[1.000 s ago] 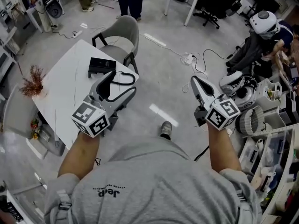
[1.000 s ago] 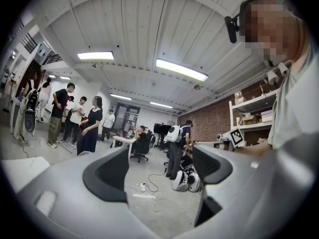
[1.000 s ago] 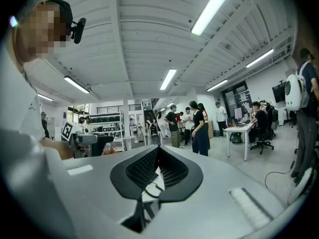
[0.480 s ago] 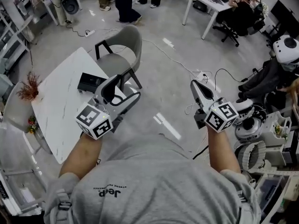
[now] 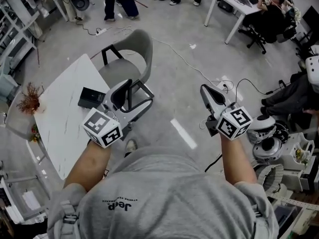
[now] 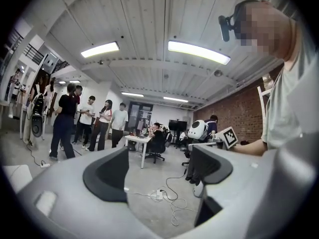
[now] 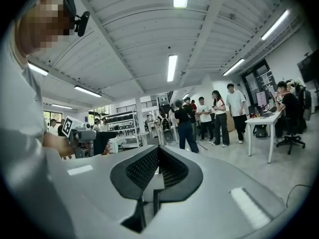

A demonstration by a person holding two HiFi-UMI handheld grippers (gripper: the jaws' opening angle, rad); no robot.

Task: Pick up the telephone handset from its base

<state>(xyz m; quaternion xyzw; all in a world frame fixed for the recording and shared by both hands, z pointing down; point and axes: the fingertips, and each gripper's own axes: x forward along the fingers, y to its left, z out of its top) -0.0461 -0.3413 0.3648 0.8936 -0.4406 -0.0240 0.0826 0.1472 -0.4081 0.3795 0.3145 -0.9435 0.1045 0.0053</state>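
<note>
A black telephone lies on the white table at the left of the head view; its handset cannot be told apart from the base. My left gripper is held up just right of the telephone, over the table's edge and the chair, open and empty. In the left gripper view the left gripper shows only the room between its jaws. My right gripper hangs over the bare floor far to the right, shut with nothing in it. In the right gripper view the right gripper has its ribbed pads closed together.
A grey chair stands at the table's far corner. Dried flowers sit on the table's left end. Cables and a power strip lie on the floor. Several people stand at the back; shelves and equipment crowd the right.
The head view has swung: the table, telephone and chair have slid down and left in the picture. Both grippers keep about the same pose, left open, right shut.
</note>
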